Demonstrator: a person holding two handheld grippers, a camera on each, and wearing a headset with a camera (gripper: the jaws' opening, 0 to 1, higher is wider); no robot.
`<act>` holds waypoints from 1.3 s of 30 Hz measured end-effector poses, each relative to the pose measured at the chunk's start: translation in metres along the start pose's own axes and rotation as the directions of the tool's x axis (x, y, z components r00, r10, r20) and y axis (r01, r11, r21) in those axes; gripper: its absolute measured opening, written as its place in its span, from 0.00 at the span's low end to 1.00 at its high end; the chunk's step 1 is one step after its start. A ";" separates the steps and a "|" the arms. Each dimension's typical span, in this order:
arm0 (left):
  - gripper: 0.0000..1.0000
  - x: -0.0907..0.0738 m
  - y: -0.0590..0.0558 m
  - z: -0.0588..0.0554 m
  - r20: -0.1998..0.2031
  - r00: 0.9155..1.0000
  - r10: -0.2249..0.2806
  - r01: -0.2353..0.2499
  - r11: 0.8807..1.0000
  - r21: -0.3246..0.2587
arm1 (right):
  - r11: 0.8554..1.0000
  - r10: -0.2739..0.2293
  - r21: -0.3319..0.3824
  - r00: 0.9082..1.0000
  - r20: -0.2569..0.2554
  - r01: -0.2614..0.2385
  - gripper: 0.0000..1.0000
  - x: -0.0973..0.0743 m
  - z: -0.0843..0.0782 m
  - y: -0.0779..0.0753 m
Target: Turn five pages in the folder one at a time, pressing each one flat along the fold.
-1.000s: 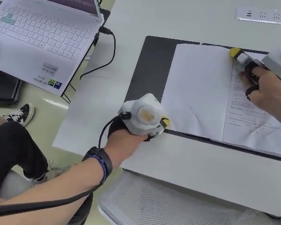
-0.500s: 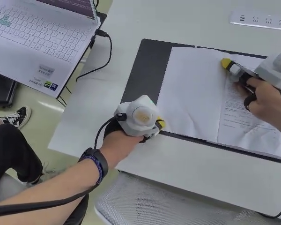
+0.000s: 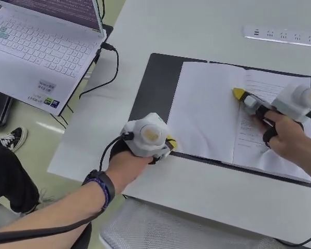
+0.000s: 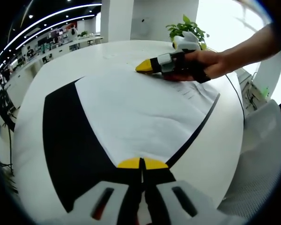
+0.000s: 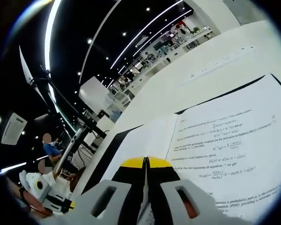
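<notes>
A black folder point(image 3: 154, 88) lies open on the white table. Its left side carries a blank white page point(image 3: 202, 111) and its right side a printed page point(image 3: 259, 135). My right gripper point(image 3: 238, 94) is shut, its yellow tips resting on the paper at the fold point(image 5: 173, 133), a little below the pages' top edge. In the right gripper view the shut tips point(image 5: 145, 162) lie between the blank page and the printed page point(image 5: 234, 136). My left gripper point(image 3: 169, 142) is shut with nothing in it, tips point(image 4: 142, 163) down at the folder's near left edge.
An open laptop point(image 3: 36, 46) stands at the far left with a black cable point(image 3: 111, 65) running toward the folder. At the back right lies a white power strip point(image 3: 282, 35). A mesh chair seat point(image 3: 160, 228) sits below the table's near edge.
The right gripper has slid down the fold from near the pages' top edge toward me. The left gripper has stayed at the folder's near left edge. The head view has shifted.
</notes>
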State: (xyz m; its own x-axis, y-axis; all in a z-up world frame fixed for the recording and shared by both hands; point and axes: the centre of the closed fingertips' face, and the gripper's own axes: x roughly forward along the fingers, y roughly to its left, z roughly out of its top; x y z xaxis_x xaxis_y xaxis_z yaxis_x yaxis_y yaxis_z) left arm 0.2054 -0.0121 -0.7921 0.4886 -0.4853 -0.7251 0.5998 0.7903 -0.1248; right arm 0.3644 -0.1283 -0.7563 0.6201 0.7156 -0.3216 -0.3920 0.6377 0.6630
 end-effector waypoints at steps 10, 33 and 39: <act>0.00 0.001 0.001 -0.001 0.012 1.000 0.001 -0.001 0.999 -0.035 | 1.000 0.028 -0.007 0.999 -0.022 -0.028 0.00 -0.015 -0.018 0.006; 0.00 0.001 0.000 -0.001 0.014 1.000 0.004 -0.004 0.999 -0.033 | 0.996 0.087 -0.024 0.991 -0.100 -0.090 0.00 -0.056 -0.068 0.030; 0.00 0.001 0.000 -0.001 0.014 1.000 0.001 0.000 1.000 -0.028 | 0.994 0.103 -0.033 0.986 -0.130 -0.108 0.00 -0.067 -0.083 0.039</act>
State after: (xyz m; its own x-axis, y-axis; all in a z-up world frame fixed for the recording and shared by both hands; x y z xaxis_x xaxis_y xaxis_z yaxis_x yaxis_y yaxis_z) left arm 0.2054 -0.0119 -0.7933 0.4978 -0.4898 -0.7157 0.5820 0.8005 -0.1431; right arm 0.2513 -0.1277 -0.7644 0.4831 0.8084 -0.3364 -0.4790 0.5656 0.6713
